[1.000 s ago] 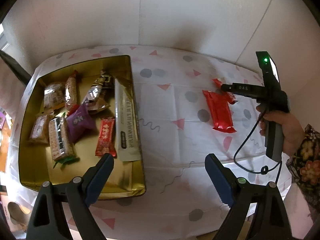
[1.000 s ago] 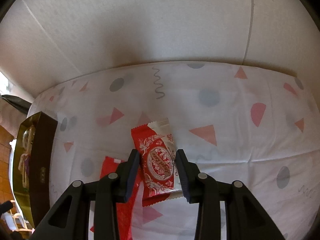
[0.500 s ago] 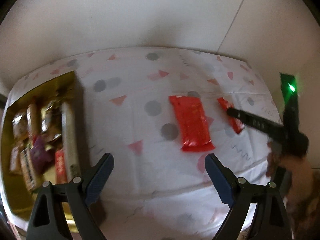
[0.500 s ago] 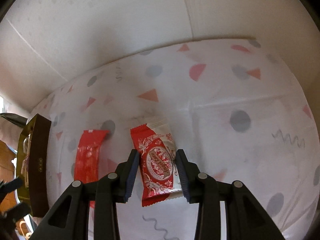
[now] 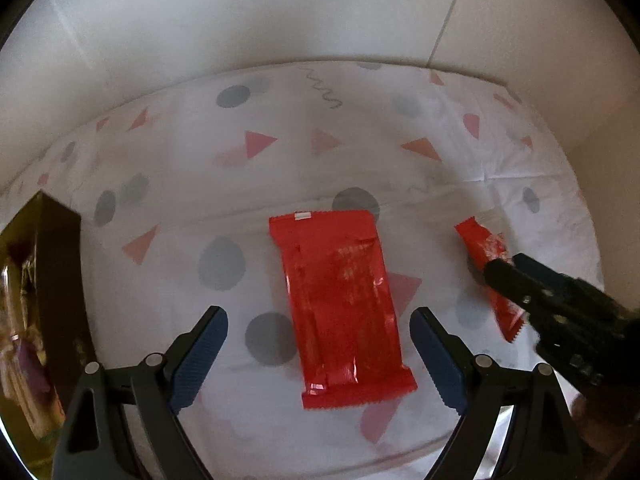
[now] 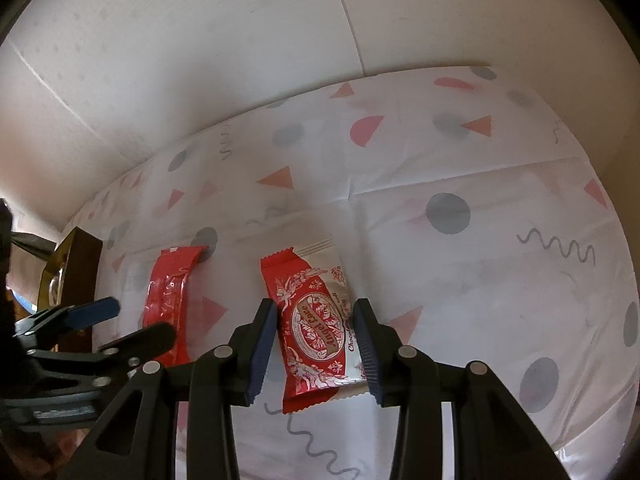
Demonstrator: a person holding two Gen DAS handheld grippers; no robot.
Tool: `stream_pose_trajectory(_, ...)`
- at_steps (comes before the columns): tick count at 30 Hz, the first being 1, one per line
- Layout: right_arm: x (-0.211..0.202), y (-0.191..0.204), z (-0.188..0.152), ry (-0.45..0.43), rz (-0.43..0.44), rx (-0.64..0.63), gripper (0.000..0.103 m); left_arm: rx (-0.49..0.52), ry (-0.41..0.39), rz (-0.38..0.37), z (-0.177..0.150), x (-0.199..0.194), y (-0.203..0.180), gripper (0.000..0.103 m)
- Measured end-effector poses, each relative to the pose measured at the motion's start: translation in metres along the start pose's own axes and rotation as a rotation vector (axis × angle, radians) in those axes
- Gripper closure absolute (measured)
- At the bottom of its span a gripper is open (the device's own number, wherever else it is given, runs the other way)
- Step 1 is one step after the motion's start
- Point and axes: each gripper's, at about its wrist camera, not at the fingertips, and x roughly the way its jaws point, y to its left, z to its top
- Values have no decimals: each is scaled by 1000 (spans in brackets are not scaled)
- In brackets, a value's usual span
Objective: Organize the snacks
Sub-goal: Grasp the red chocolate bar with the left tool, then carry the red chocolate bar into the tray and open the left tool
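Beside wrappers, gold tin leftward

A white tablecloth covers the surface, printed with grey dots, pink and coral triangles, pink half-circles and thin grey squiggles. Fold creases cross it from about nine o'clock to three o'clock in both wrist views. Its far edge curves along twelve o'clock, where it meets a pale wall. The wall is plain and off-white, with a thin seam line running up toward one o'clock and another slanting toward ten o'clock. A soft shadow lies on the wall just above the cloth's edge.
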Motion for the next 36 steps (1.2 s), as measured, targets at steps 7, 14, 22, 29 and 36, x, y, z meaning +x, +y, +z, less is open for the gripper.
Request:
stream_pose_trajectory(7, 0, -4, 0, 1, 16, 4, 62, 7, -14, -29, -4, 11, 2, 32)
stream_pose_trajectory(14, -4, -8, 1, -30, 64, 16, 54, 43, -37, -5, -9, 10, 2, 35)
stream_pose_trajectory(22, 3, 6, 3, -14, 9, -66, 51, 24, -33, 9, -11, 12, 5, 32)
stream_pose_trajectory(29, 4, 10, -5, -68, -43, -109, 59, 118, -58, 17, -10, 6, -4, 61)
stream_pose_trajectory(36, 2, 10, -12, -124, -52, -111, 62, 65, -86, -44, -22, -8, 8, 63)
